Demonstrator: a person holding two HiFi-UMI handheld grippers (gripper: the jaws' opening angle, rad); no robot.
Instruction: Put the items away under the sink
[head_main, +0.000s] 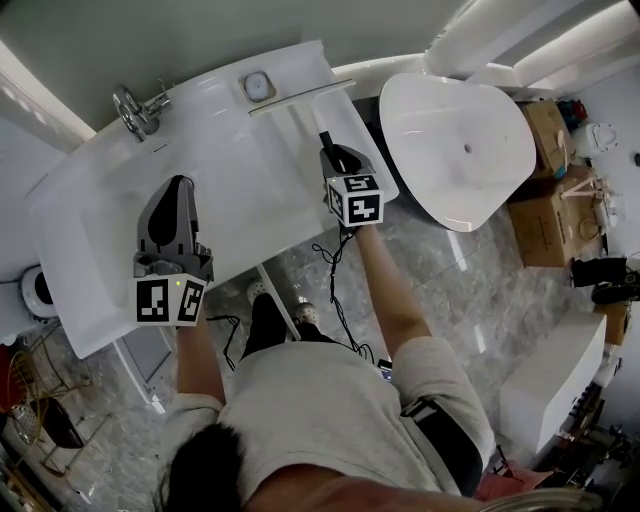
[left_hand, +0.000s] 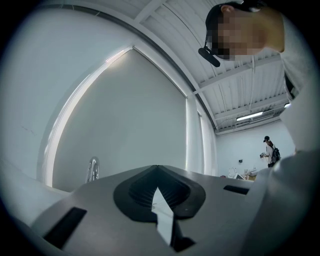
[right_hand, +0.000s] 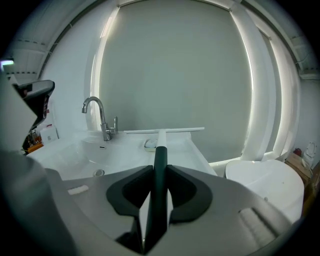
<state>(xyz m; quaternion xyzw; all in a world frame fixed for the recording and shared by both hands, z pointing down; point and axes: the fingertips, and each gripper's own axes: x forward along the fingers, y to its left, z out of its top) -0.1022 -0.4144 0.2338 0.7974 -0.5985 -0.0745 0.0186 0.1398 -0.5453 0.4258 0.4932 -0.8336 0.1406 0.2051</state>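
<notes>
A squeegee (head_main: 312, 112) with a white blade and a dark handle (right_hand: 160, 165) is raised over the right end of the white sink counter (head_main: 230, 200). My right gripper (head_main: 335, 160) is shut on the dark handle. In the right gripper view the right gripper (right_hand: 159, 192) has a pad pressed to each side of the handle, and the blade (right_hand: 165, 131) lies crosswise ahead. My left gripper (head_main: 178, 188) hovers over the counter's left front, pointing at the wall. In the left gripper view the left gripper (left_hand: 159, 195) has its jaws together with nothing held.
A chrome faucet (head_main: 135, 110) stands at the back of the basin (right_hand: 95, 150). A small round dish (head_main: 258, 86) sits by the squeegee blade. A white oval tub (head_main: 460, 150) stands to the right, cardboard boxes (head_main: 545, 220) beyond it. A person (left_hand: 270, 152) stands far off.
</notes>
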